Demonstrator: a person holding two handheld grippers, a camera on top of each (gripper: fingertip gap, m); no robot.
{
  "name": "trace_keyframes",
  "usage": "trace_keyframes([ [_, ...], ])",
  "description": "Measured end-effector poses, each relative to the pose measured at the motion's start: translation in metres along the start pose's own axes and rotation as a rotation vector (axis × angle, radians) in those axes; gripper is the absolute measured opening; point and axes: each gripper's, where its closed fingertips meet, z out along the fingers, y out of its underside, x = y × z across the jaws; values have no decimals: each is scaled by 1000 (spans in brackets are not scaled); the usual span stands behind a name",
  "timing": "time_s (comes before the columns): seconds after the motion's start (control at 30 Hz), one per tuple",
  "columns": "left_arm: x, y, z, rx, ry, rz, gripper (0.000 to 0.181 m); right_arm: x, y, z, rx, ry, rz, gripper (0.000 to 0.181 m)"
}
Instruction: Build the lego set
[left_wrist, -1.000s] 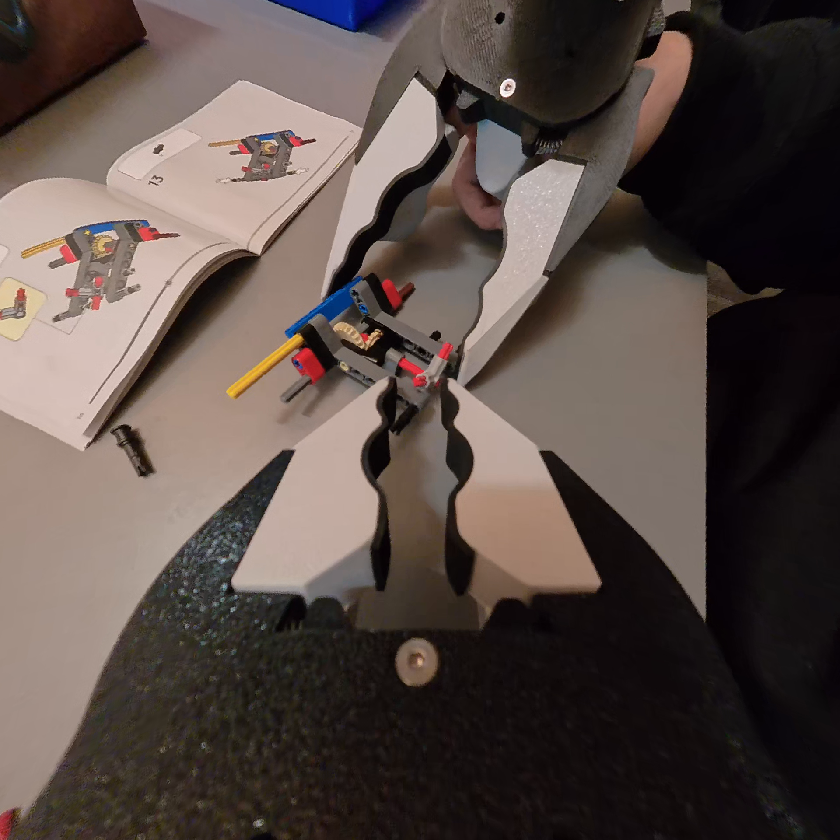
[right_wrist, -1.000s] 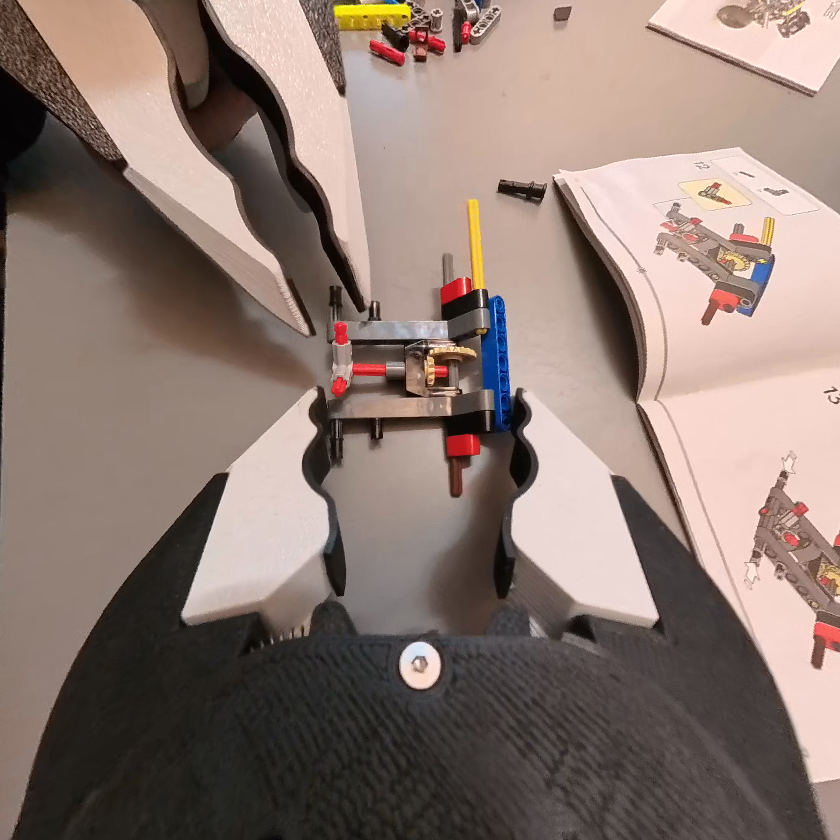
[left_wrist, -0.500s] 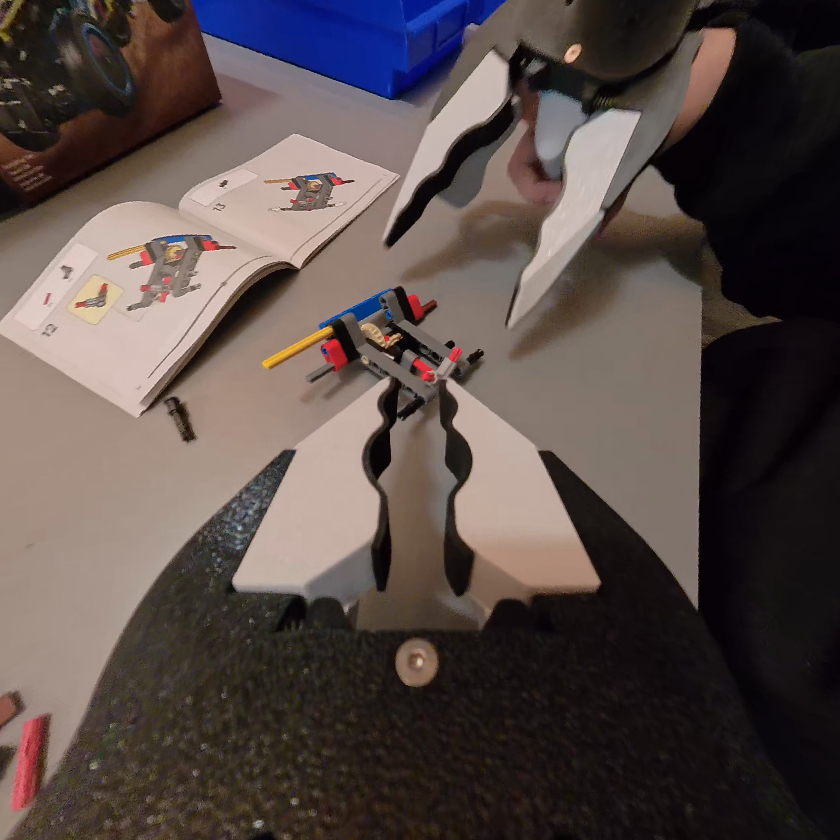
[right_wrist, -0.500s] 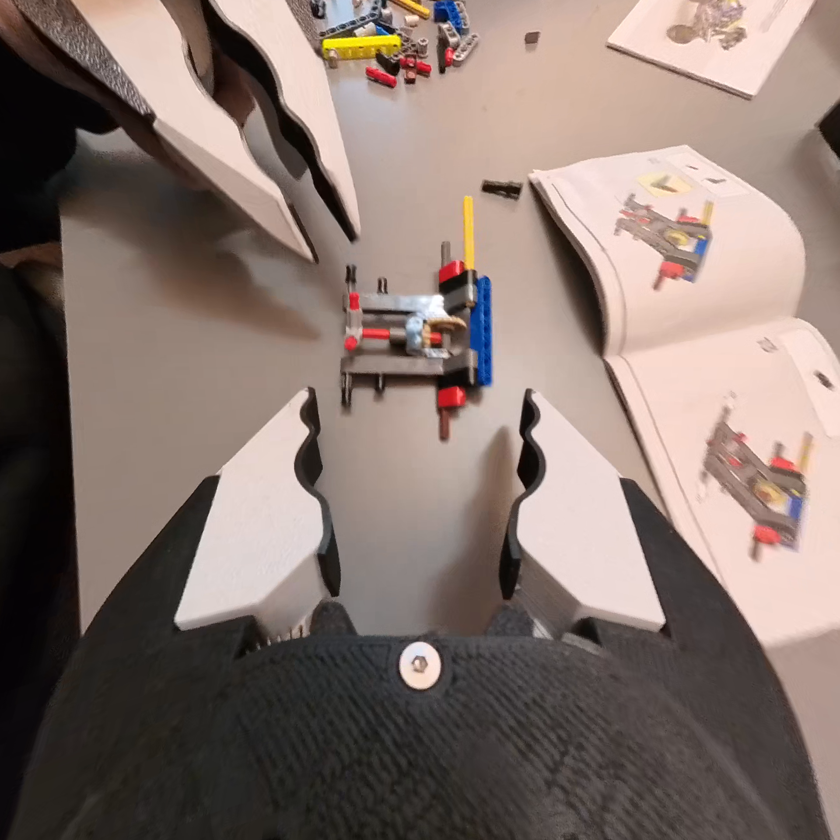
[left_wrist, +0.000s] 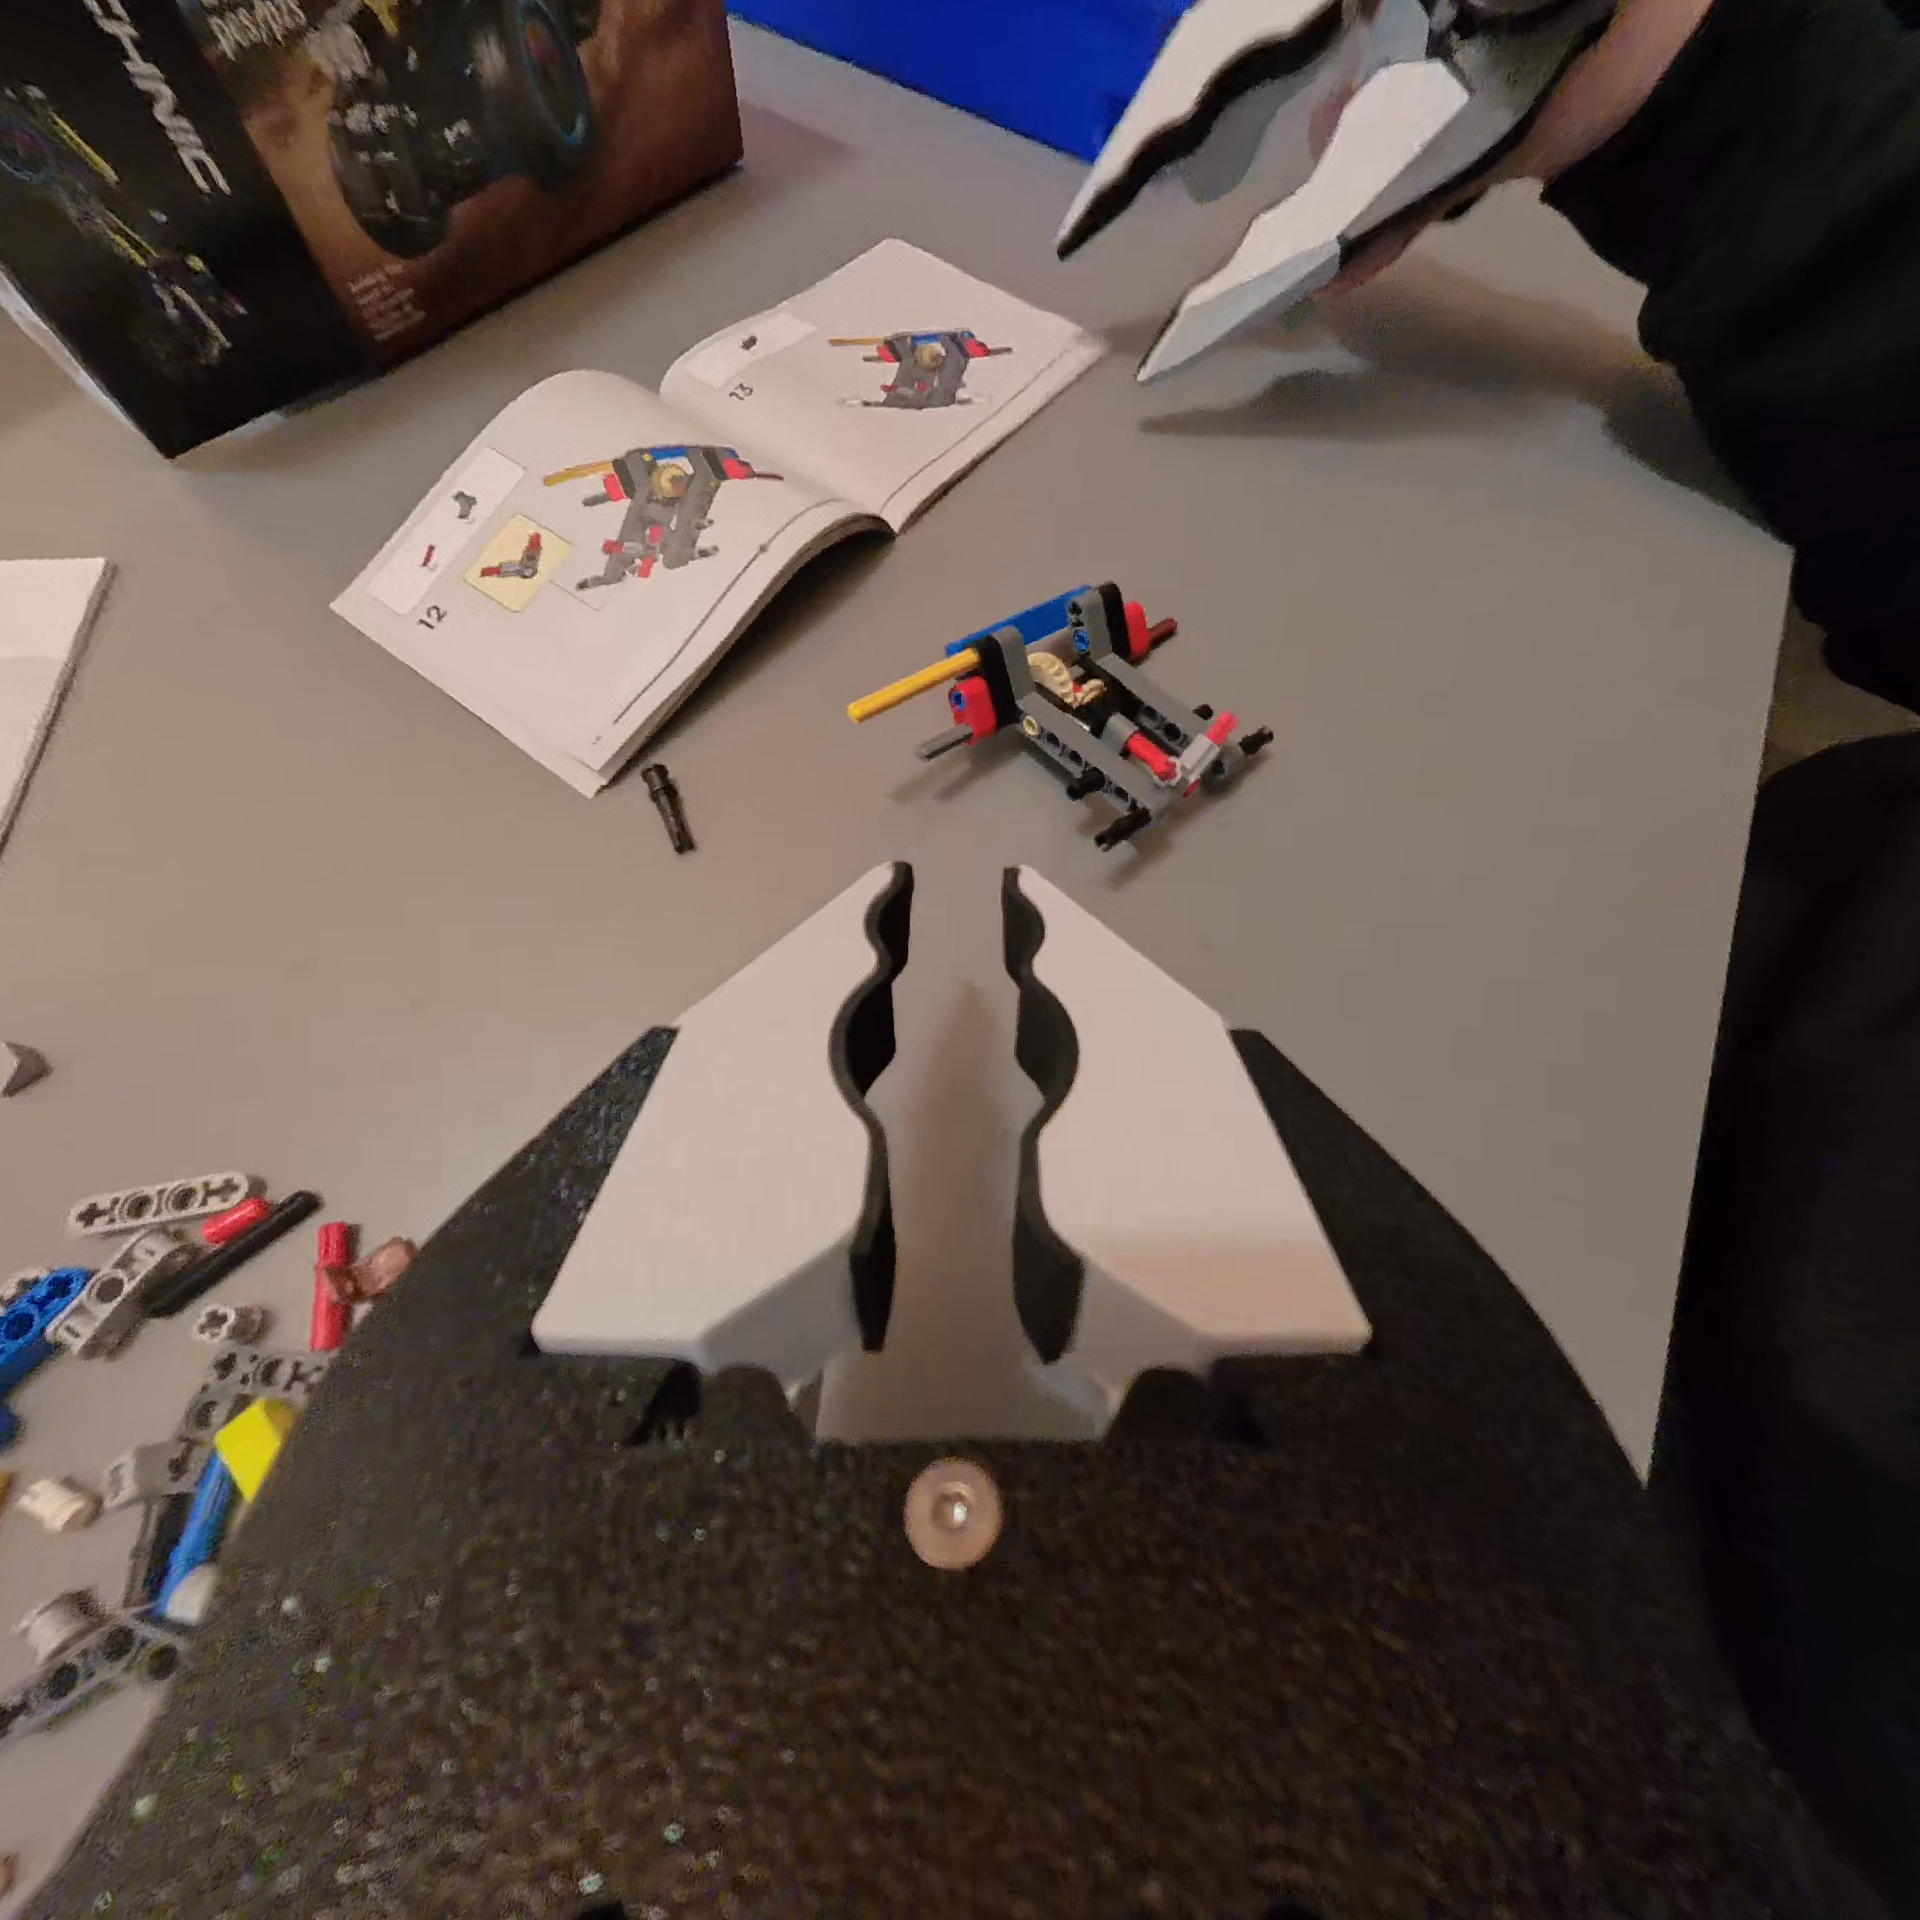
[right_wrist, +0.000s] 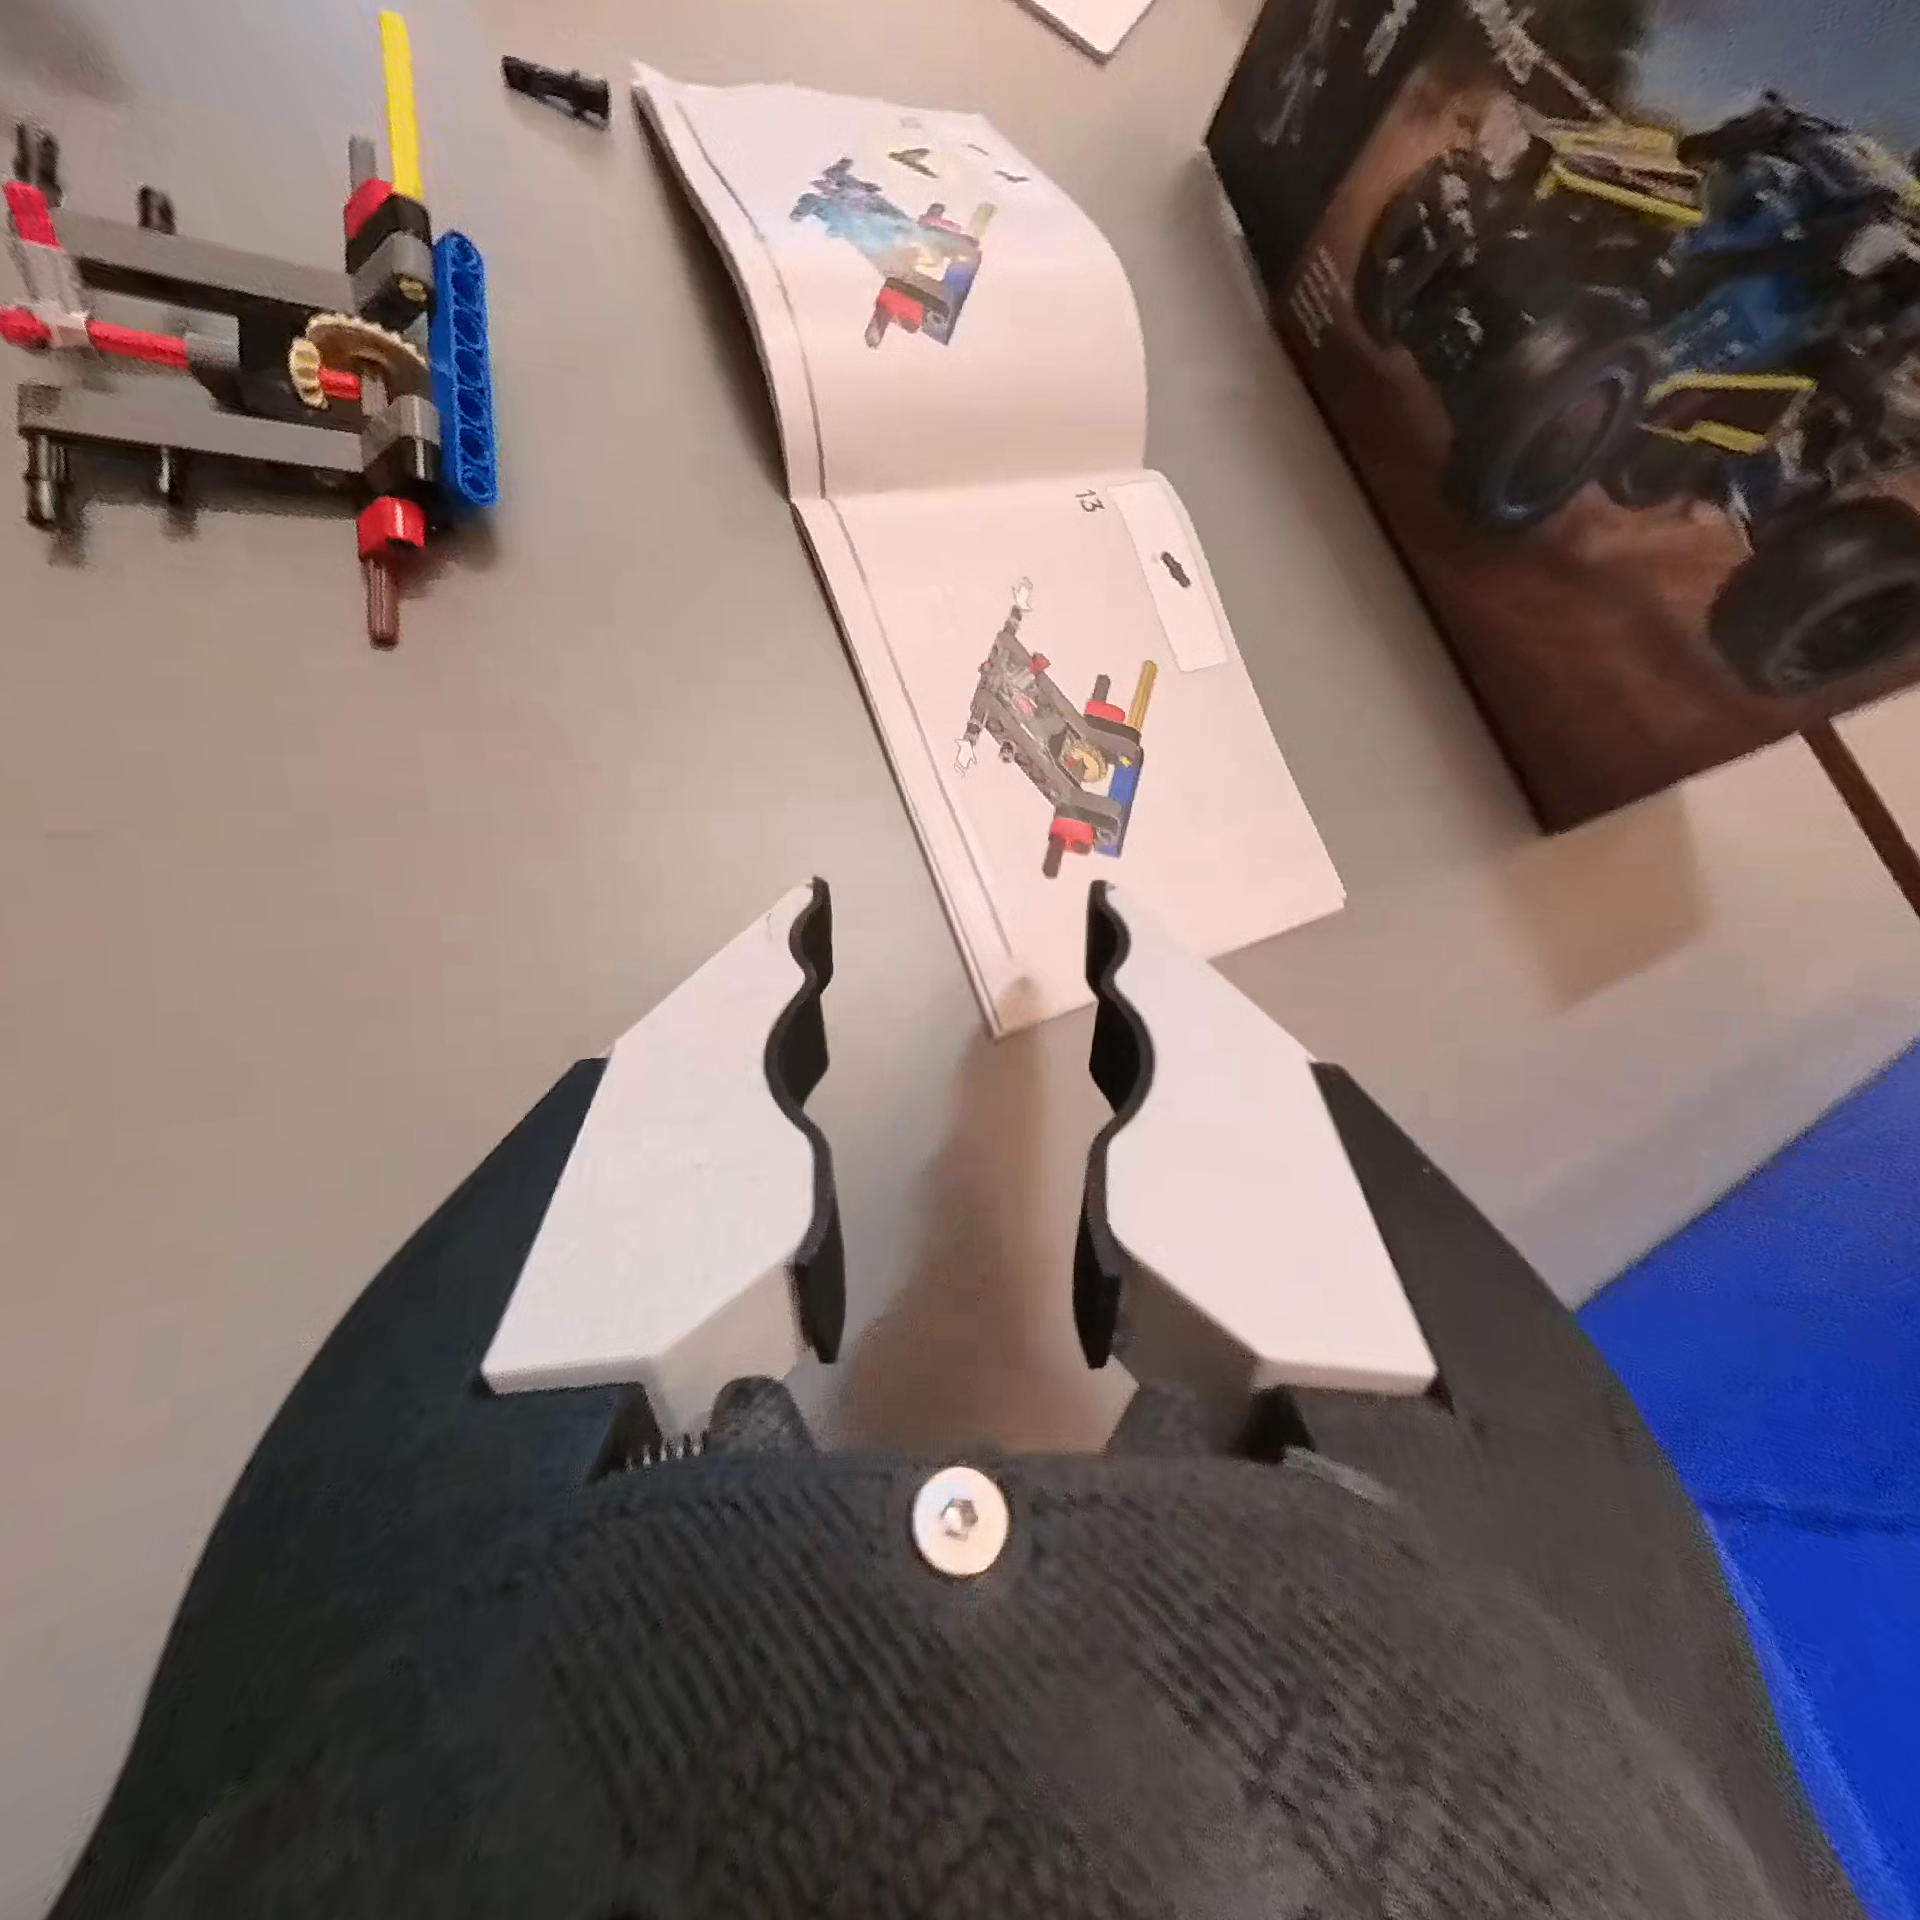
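Observation:
The partly built lego assembly (left_wrist: 1060, 707), with grey beams, a blue beam, a yellow axle and a tan gear, lies flat on the grey table (left_wrist: 1403, 935). It also shows in the right wrist view (right_wrist: 260, 353) at the upper left. My left gripper (left_wrist: 956, 883) is a little short of it, jaws slightly apart and empty. My right gripper (right_wrist: 958, 894) is open and empty, over the near corner of the open instruction booklet (right_wrist: 1039, 623). In the left wrist view the right gripper (left_wrist: 1107, 312) hangs at the top right, above the table.
A loose black pin (left_wrist: 670, 795) lies beside the booklet (left_wrist: 727, 499). The dark set box (left_wrist: 364, 156) stands behind the booklet. A pile of loose parts (left_wrist: 156, 1299) lies at the lower left. A blue bin (right_wrist: 1766, 1403) is to the right. A dark sleeve (left_wrist: 1818, 312) is along the table's edge. Spacing between my two grippers at the tips: around 25 cm.
Both grippers have pulled away from the assembly, which stays on the table. The right gripper has swung right over the booklet and its jaws have narrowed.

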Motion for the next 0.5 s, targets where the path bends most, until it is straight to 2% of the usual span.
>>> trace_keyframes([
  [0.03, 1, 1, 1, -26, 8, 8, 17, -1, -1, 3, -2, -19, -21, 47],
  [0.33, 23, 0, 17, -31, 31, 184, 22, 22, 1, 8, -33, -20, -62, 46],
  [0.5, 17, -25, 16, 53, -11, 243, 18, 26, 1, 11, 24, -14, -24, 48],
])
